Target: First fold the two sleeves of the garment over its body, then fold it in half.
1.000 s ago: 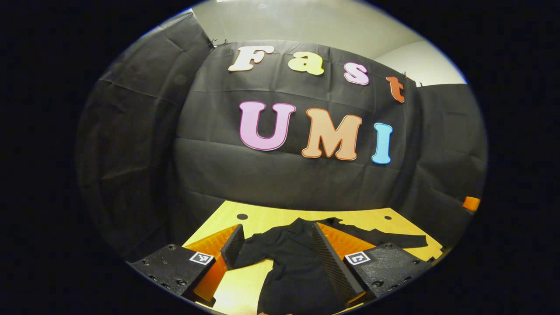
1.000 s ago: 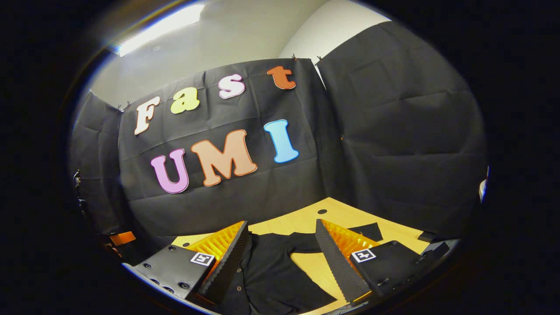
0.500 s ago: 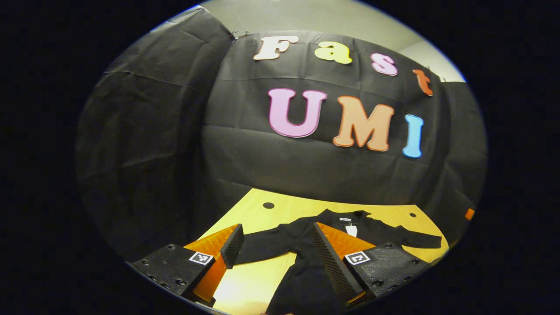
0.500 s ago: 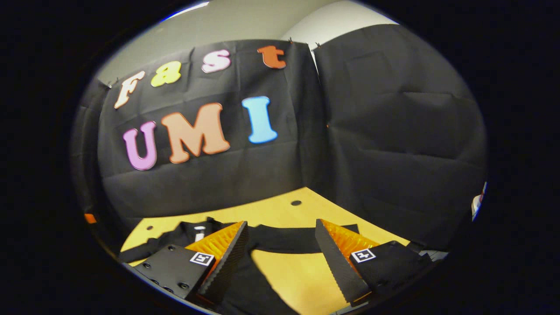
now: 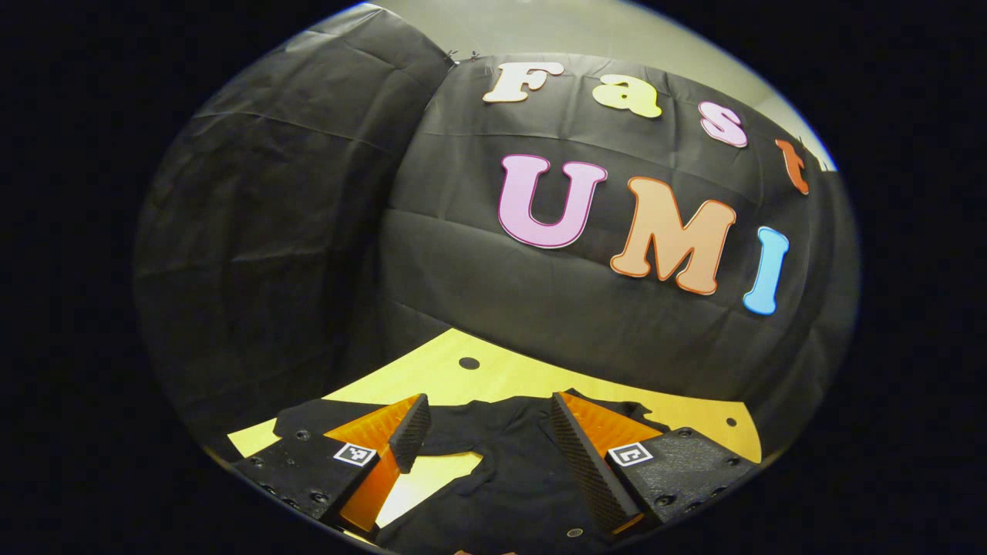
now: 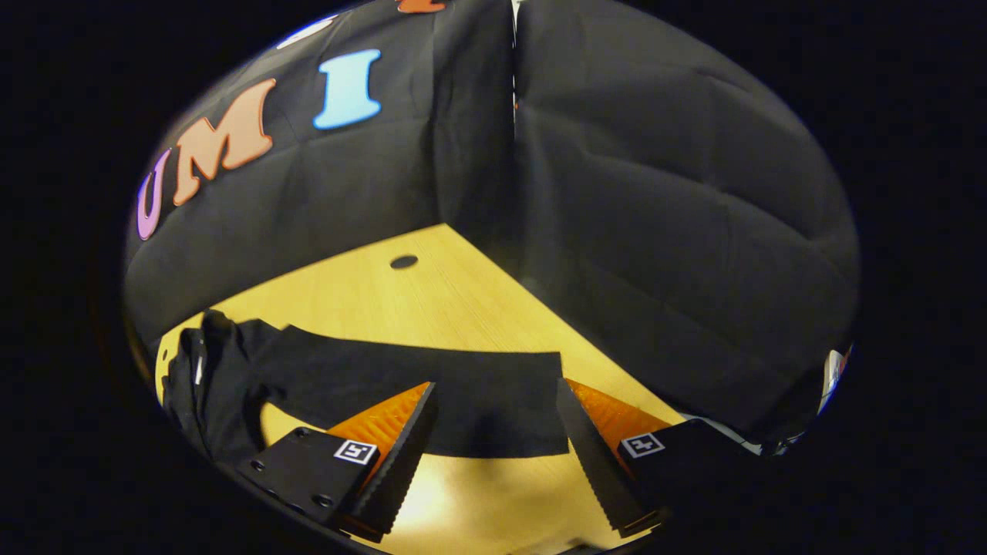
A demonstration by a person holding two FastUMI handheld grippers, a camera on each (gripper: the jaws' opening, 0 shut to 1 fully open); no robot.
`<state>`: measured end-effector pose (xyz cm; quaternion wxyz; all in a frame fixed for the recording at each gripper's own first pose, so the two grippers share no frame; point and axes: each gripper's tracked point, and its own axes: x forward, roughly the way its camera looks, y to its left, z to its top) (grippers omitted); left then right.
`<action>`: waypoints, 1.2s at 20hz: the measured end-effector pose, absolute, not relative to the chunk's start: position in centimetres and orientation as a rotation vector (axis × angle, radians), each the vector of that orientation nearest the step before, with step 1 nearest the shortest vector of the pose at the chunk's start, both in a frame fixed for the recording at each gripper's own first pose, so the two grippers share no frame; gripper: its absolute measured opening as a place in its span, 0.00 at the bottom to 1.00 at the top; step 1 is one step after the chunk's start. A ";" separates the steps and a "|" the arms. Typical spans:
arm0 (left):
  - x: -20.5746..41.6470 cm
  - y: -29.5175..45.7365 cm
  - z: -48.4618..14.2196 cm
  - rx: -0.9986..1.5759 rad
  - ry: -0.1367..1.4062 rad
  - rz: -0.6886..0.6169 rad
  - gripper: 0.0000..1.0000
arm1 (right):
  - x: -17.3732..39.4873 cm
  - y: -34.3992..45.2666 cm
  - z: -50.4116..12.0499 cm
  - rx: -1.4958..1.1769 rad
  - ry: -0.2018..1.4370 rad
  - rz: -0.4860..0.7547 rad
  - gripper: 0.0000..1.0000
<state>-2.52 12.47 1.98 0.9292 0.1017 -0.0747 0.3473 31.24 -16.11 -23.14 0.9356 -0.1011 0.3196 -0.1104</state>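
In the left gripper view, the left tongs [image 5: 482, 451] sit at the bottom centre of the frame with their two fingers spread wide apart and nothing caught between them. Below and between those fingers a black long-sleeved garment [image 5: 509, 493] lies on the yellow wooden surface [image 5: 432, 378]. Its body fills the lower middle of the frame, and one sleeve [image 5: 308, 416] stretches flat toward the lower left, running behind the left finger. A patch of bare wood shows just beneath that sleeve, beside the body. A small dark round hole [image 5: 469, 363] marks the surface nearer the black cloth wall [image 5: 277, 231], which rises across the whole upper part of the frame. In the right gripper view, the right tongs [image 6: 497, 455] likewise stand released, fingers well apart at the bottom centre, holding nothing. The other sleeve [image 6: 432, 393] of the garment lies flat across the middle of this frame as a long dark band, its squared cuff end at centre right, just above and between the two fingertips; whether the fingers touch the cloth cannot be told. The band leads leftward to the bunched body of the garment at the left edge of the frame. The surface is bare wood above and below the sleeve, with another dark round hole [image 6: 403, 262] in the upper middle, close to where two panels of the cloth wall meet in a corner.
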 end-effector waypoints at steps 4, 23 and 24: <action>-1.8 12.1 2.0 0.237 -0.143 0.751 0.92 | 32.8 -17.2 -26.1 -0.189 0.756 -0.237 0.99; -3.2 13.8 1.4 0.229 -0.130 0.789 0.92 | 33.2 -14.2 -27.6 -0.214 0.759 -0.162 0.08; -3.7 14.1 1.5 0.229 -0.132 0.794 0.93 | 33.1 -13.9 -27.4 -0.210 0.763 -0.159 0.05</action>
